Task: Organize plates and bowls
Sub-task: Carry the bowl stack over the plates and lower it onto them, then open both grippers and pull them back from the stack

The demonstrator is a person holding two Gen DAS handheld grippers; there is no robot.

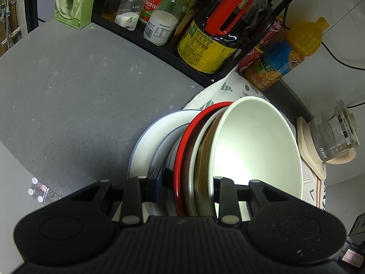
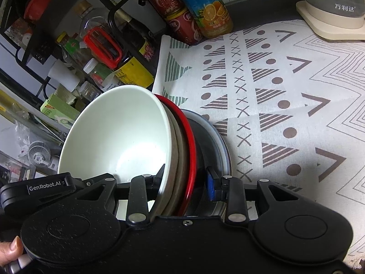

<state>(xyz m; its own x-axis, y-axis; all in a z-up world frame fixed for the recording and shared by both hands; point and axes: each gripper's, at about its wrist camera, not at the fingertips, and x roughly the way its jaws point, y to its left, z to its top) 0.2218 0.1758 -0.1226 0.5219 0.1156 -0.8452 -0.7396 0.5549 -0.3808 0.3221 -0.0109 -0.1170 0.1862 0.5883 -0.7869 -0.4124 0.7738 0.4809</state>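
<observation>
Nested dishes clamped from both sides

The left gripper [image 1: 187, 180] and right gripper [image 2: 184, 182] each pinch the stack: white ceramic bowl [image 1: 257, 146], red-rimmed plate [image 1: 182, 150], pale blue plate [image 1: 146, 141].

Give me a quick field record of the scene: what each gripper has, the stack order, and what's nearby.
left gripper: shut on the stack of dishes, at one edge
right gripper: shut on the same stack, at another edge
stack order, top to bottom: white bowl, brown-rimmed dish, red plate, grey-blue plate
stack state: cannot tell if lifted or resting
surface under it: patterned cloth beside grey counter
nearby: rack of bottles, orange juice bottle, kettle
</observation>
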